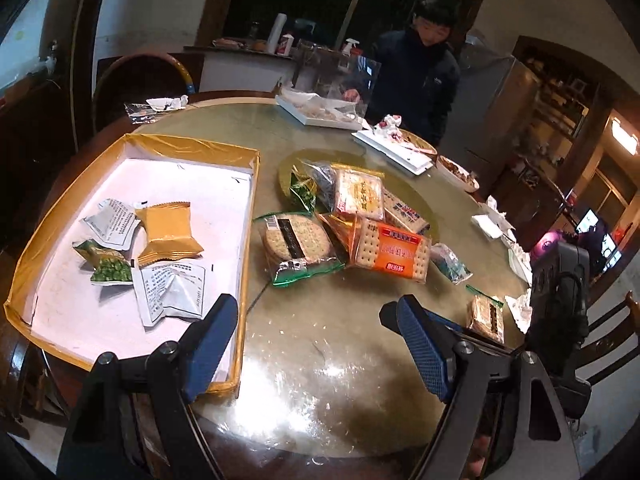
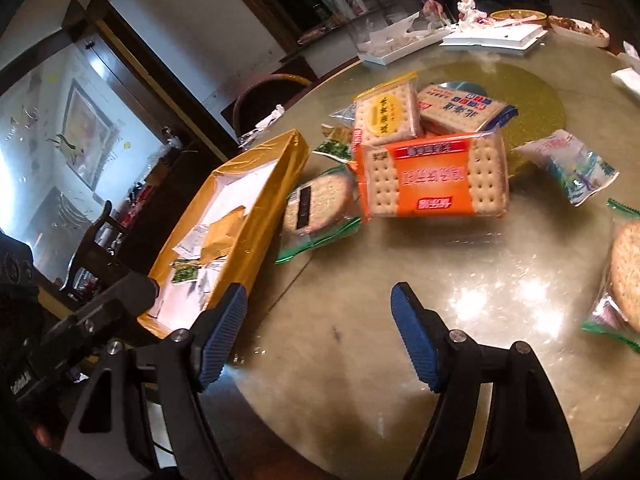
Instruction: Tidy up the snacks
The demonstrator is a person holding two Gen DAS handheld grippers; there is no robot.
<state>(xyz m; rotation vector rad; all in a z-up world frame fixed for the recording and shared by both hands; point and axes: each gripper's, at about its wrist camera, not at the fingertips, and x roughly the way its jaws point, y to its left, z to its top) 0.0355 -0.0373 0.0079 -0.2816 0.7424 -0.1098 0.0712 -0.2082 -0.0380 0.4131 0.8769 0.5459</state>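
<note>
Two hand-held grippers, left and right, gaping, empty, over glossy round table; dim room.

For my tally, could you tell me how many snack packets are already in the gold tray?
4: a gold packet centre, a green pea packet to its left, a white packet behind, another white packet in front. None seems hidden.

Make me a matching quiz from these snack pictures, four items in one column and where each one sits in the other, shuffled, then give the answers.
Items
1. gold packet
2. orange cracker pack
3. round cracker pack with the green edge
4. left claw

Places
A. lying on the table right beside the gold box, outside it
B. open and empty, over the near side of the table
C. inside the gold box, on its white floor
D. at the front of the pile in the middle of the table, tilted

Pairs: 1-C, 2-D, 3-A, 4-B
</note>
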